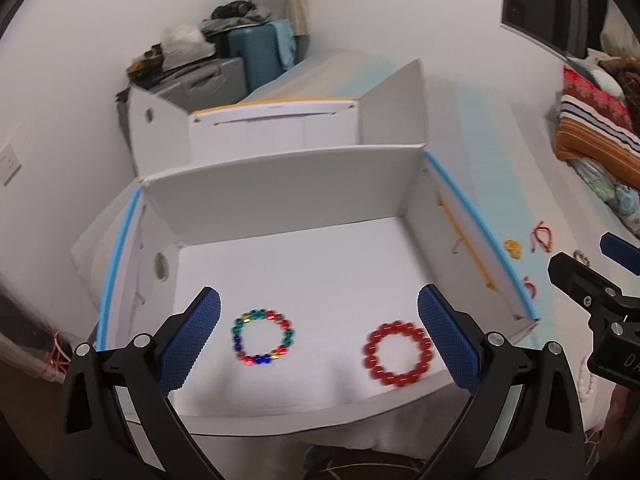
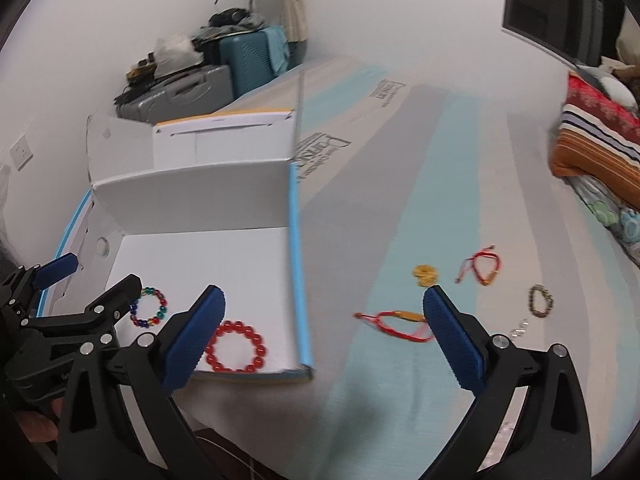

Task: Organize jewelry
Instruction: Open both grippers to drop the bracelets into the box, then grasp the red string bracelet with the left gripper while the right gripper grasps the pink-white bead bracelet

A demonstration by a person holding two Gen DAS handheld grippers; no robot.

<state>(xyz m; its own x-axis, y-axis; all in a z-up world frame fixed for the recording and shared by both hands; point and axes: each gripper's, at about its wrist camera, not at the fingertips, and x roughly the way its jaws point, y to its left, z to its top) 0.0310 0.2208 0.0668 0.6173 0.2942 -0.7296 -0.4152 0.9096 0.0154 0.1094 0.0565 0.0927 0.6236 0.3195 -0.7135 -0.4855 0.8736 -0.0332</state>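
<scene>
A white open box (image 1: 280,184) with blue edges holds a multicoloured bead bracelet (image 1: 263,337) and a red bead bracelet (image 1: 397,355); both also show in the right wrist view, multicoloured (image 2: 149,307) and red (image 2: 235,346). My left gripper (image 1: 319,338) is open and empty above the box floor. My right gripper (image 2: 324,336) is open and empty over the table right of the box (image 2: 295,240). On the table lie a red cord bracelet (image 2: 394,322), a gold piece (image 2: 425,275), another red cord bracelet (image 2: 482,266), a dark bead bracelet (image 2: 542,301) and a small silver chain (image 2: 520,328).
A second white box section (image 1: 272,128) stands behind the first. Suitcases (image 2: 224,68) with clutter sit in the far corner. Striped bedding (image 2: 592,148) lies at the right. A monitor (image 2: 560,8) hangs at the upper right.
</scene>
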